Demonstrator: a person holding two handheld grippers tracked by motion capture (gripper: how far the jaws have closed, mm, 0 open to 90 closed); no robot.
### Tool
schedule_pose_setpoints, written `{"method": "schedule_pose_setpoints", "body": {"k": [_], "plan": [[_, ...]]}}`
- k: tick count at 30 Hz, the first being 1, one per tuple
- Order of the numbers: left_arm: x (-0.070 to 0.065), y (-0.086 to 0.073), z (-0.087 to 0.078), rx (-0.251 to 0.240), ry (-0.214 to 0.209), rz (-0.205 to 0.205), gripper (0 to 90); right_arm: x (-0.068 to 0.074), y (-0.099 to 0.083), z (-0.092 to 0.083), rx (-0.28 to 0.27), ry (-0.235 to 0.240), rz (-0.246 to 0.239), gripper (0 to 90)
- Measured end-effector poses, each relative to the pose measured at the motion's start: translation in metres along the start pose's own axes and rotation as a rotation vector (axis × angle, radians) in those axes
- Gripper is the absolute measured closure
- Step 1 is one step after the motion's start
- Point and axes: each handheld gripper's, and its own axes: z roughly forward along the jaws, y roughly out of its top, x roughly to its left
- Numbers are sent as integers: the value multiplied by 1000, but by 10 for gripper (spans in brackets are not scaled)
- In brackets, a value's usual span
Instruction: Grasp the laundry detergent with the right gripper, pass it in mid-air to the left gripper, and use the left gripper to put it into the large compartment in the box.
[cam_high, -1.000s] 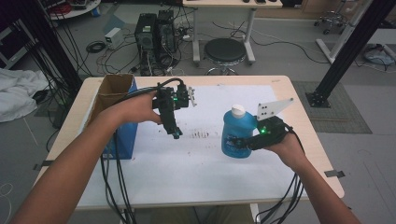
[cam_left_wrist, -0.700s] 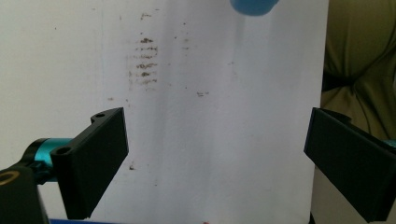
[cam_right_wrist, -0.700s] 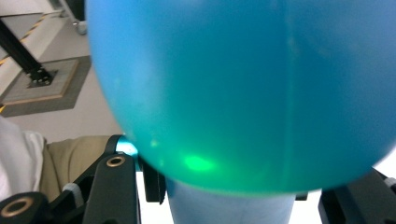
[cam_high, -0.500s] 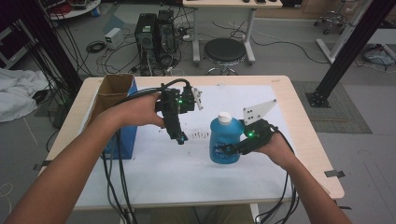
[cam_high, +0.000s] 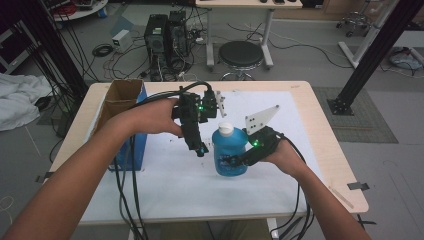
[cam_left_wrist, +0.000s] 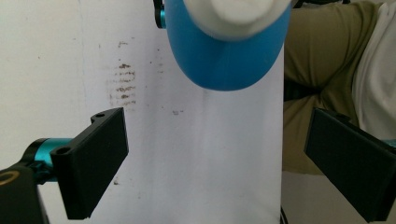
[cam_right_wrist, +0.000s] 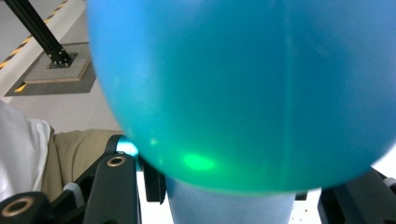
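Note:
A blue bottle (cam_high: 230, 155) with a white cap (cam_high: 226, 129) is upright at the middle of the white mat, with my right gripper (cam_high: 236, 161) shut on its lower body from the right. In the right gripper view the bottle (cam_right_wrist: 243, 93) bulges between the two black jaws. My left gripper (cam_high: 199, 149) hangs just left of the bottle, pointing down, and is open. In the left gripper view its jaws stand wide apart around bare mat, and the bottle (cam_left_wrist: 229, 60) and cap (cam_left_wrist: 233, 14) lie ahead of my left gripper (cam_left_wrist: 219, 163).
A cardboard box (cam_high: 122, 100) with a blue side stands at the table's left edge. Brown smudges (cam_left_wrist: 122, 86) mark the white mat (cam_high: 210, 195). Cables (cam_high: 127, 200) trail off the front edge. A stool (cam_high: 241, 52) and computer towers (cam_high: 162, 32) stand behind the table.
My right gripper has carried the blue bottle leftward, close to the left gripper. The left gripper has shifted slightly right and stays open.

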Motion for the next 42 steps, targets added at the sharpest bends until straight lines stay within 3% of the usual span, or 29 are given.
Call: {"method": "schedule_pose_setpoints", "body": {"k": [9,19,42], "plan": [[0,10,-1,15,1,7,63,-4,4,7,10,7,-9,447],[2,27,0,-4,-3,25,63,-3,12,13,6,15,-18,447],[4,39,11,22,-4,49,63,-3,15,9,-15,5,-3,447]]}}
